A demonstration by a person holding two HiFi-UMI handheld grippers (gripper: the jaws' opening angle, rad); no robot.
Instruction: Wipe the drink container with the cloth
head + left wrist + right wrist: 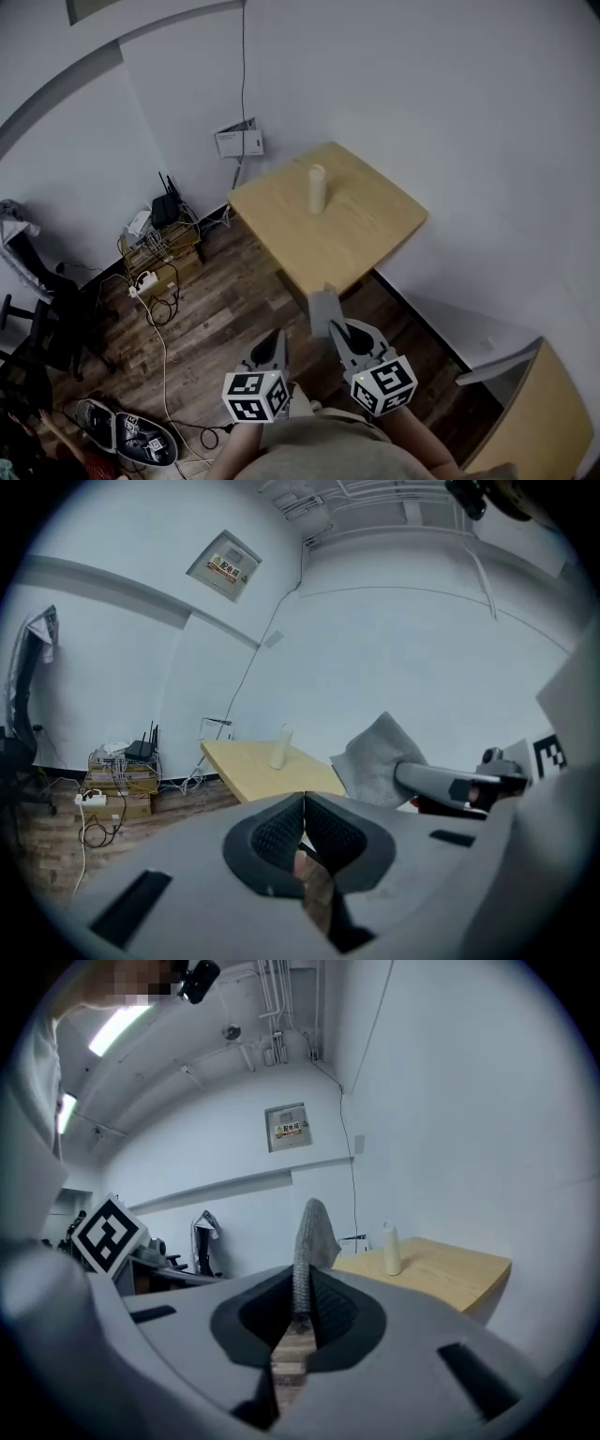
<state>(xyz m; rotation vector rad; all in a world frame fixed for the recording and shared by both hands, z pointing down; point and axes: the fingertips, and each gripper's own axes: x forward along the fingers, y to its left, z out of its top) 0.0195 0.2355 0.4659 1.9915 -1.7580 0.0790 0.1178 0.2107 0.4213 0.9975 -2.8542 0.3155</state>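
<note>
A pale, slim drink container [317,187] stands upright on a small wooden table [361,234] against the wall, well ahead of both grippers. My right gripper [335,326] is shut on a grey cloth [323,309], which sticks up from the jaws [310,1227]. My left gripper [278,336] hangs beside it, shut and empty, its pads [281,832] pressed together. In the left gripper view, the container [279,747] and table [253,771] lie ahead, with the cloth [375,761] to the right. The right gripper view has the container [392,1248] to the right of the cloth.
Both grippers hover over wood flooring short of the table's near corner. Boxes with a router, power strip and tangled cables [155,244] sit by the left wall. An office chair [37,319] stands far left. A second wooden top [544,422] is at lower right.
</note>
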